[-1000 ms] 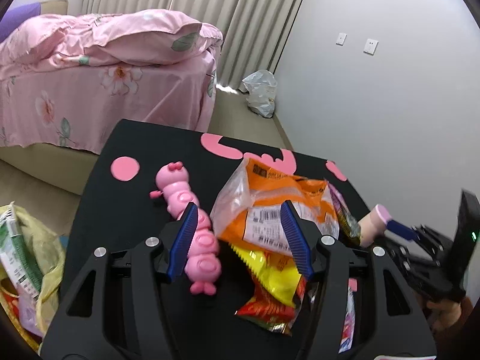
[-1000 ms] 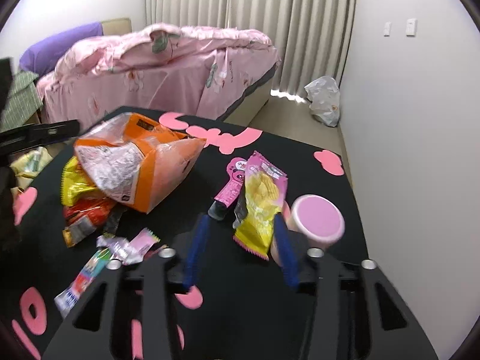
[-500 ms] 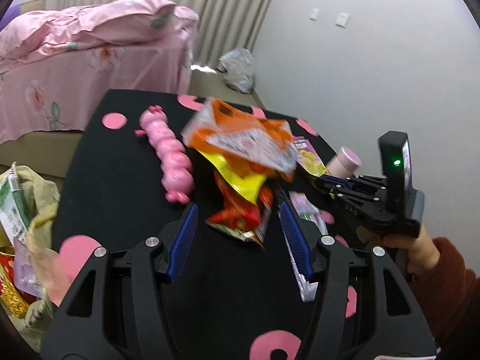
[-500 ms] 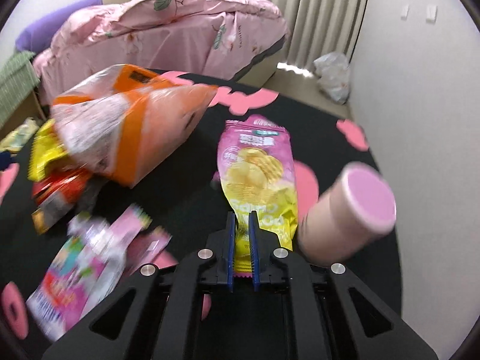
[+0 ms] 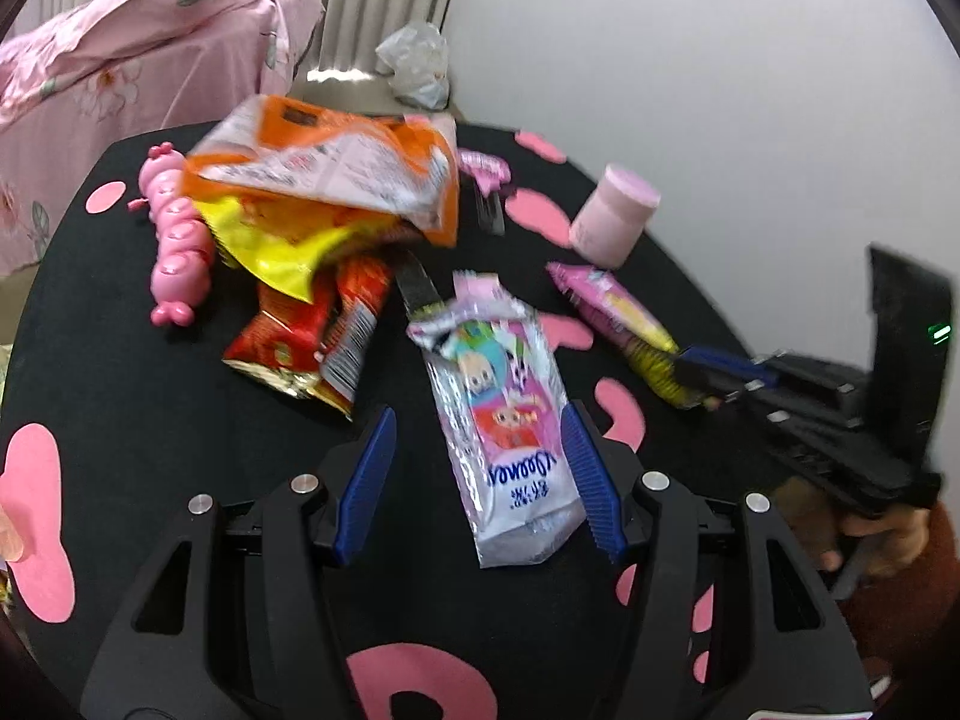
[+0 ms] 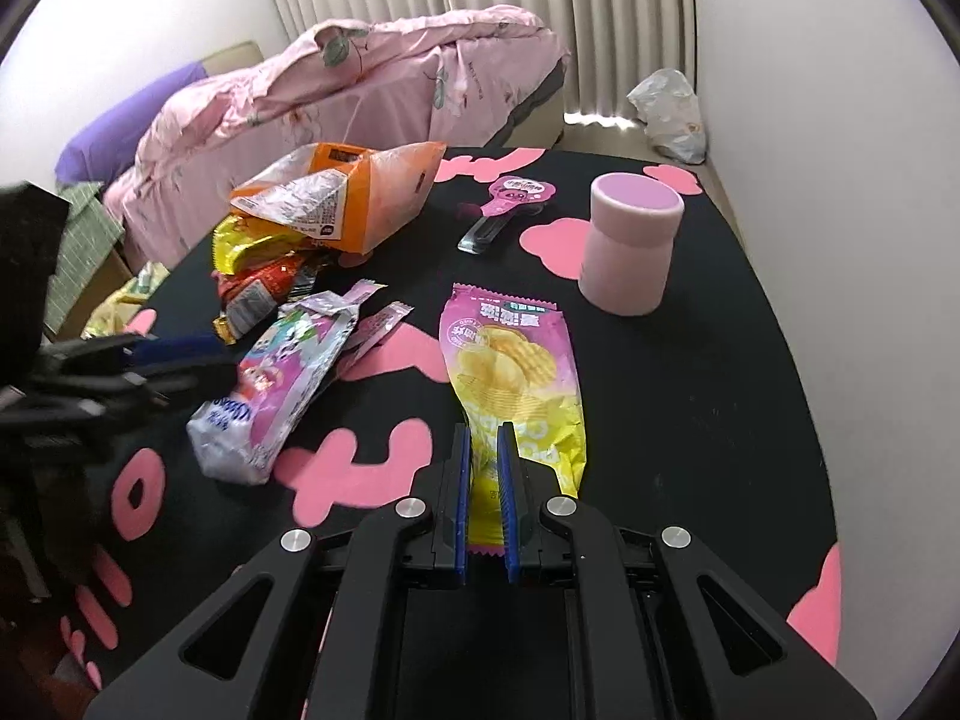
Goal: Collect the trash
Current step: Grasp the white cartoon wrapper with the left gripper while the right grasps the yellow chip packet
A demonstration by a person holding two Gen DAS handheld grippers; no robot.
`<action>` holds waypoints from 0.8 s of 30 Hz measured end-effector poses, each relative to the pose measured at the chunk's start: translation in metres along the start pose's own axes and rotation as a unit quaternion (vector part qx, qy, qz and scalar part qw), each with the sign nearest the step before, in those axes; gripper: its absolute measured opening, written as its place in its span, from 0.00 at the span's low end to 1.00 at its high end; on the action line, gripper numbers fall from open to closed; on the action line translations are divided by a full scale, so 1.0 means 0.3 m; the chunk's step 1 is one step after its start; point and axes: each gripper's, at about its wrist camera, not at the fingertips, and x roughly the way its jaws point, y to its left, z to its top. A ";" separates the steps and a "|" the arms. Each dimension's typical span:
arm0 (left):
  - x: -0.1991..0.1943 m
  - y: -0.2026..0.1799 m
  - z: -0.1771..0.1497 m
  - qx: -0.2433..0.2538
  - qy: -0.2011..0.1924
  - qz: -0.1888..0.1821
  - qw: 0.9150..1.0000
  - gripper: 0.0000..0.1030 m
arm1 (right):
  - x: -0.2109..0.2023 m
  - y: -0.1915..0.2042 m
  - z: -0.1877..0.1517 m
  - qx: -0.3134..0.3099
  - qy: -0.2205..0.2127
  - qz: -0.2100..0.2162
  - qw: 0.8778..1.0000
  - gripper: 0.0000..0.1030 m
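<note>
On the black table (image 5: pixel 120 390), a white and pink cartoon wrapper (image 5: pixel 504 414) lies between the fingers of my left gripper (image 5: pixel 480 426), nearer the right finger. That gripper is open. My right gripper (image 6: pixel 483 444) is shut on the near end of a pink and yellow chip packet (image 6: pixel 510 348), which lies flat ahead of it. The left wrist view shows the right gripper (image 5: pixel 702 372) pinching that packet (image 5: pixel 612 306). In the right wrist view, my left gripper (image 6: pixel 198 360) hovers at the cartoon wrapper (image 6: pixel 282 378).
An orange bag (image 5: pixel 336 168) tops a pile with a yellow wrapper (image 5: pixel 282 252) and a red wrapper (image 5: pixel 312 330). A pink caterpillar toy (image 5: pixel 174 240) lies beside it. A pink cup (image 6: pixel 630 246) stands at the back right. A bed (image 6: pixel 360 78) lies behind.
My left gripper moved from the caterpillar and orange bag over to the cartoon wrapper, staying open. My right gripper shut on the chip packet and drew back from the pink cup.
</note>
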 end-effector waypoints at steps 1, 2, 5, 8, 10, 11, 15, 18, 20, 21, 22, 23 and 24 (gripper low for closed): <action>0.015 -0.011 -0.009 0.006 0.011 0.007 1.000 0.45 | -0.005 -0.004 -0.004 0.005 -0.002 0.006 1.000 0.12; 0.021 -0.012 -0.015 0.008 0.018 0.005 1.000 0.38 | -0.010 -0.005 -0.010 0.006 -0.002 0.013 1.000 0.17; 0.016 -0.006 -0.035 0.007 0.031 -0.016 0.999 0.23 | -0.030 -0.005 -0.012 0.002 -0.013 0.028 1.000 0.46; -0.022 0.023 -0.050 0.009 0.026 -0.009 1.000 0.18 | -0.042 -0.001 -0.005 0.005 -0.014 0.057 0.998 0.46; -0.041 0.052 -0.056 0.003 0.024 0.000 1.000 0.18 | -0.047 0.013 0.003 -0.010 -0.015 0.052 0.998 0.46; -0.054 0.070 -0.060 -0.001 0.022 0.007 1.000 0.18 | -0.050 0.019 0.005 -0.019 -0.020 0.041 0.999 0.46; -0.100 0.132 -0.068 -0.016 0.015 0.030 0.999 0.18 | -0.036 0.009 0.027 -0.018 -0.025 -0.014 0.999 0.46; -0.120 0.168 -0.067 -0.032 0.011 0.031 0.999 0.18 | -0.025 -0.039 0.042 0.013 -0.034 -0.008 0.999 0.46; -0.129 0.181 -0.064 -0.038 0.007 0.027 0.999 0.18 | -0.018 -0.086 0.043 0.049 -0.039 -0.001 0.998 0.46; -0.134 0.185 -0.065 -0.041 0.006 0.025 0.999 0.19 | -0.008 -0.118 0.038 0.072 -0.038 0.007 0.997 0.46; -0.136 0.189 -0.065 -0.044 0.005 0.020 0.999 0.20 | 0.003 -0.136 0.033 0.085 -0.032 0.008 0.996 0.46; -0.136 0.188 -0.063 -0.045 0.005 0.019 0.999 0.21 | 0.022 -0.151 0.025 0.094 -0.021 0.004 0.995 0.46; -0.132 0.184 -0.060 -0.046 0.005 0.018 0.999 0.23 | 0.036 -0.156 0.017 0.096 -0.010 -0.001 0.995 0.46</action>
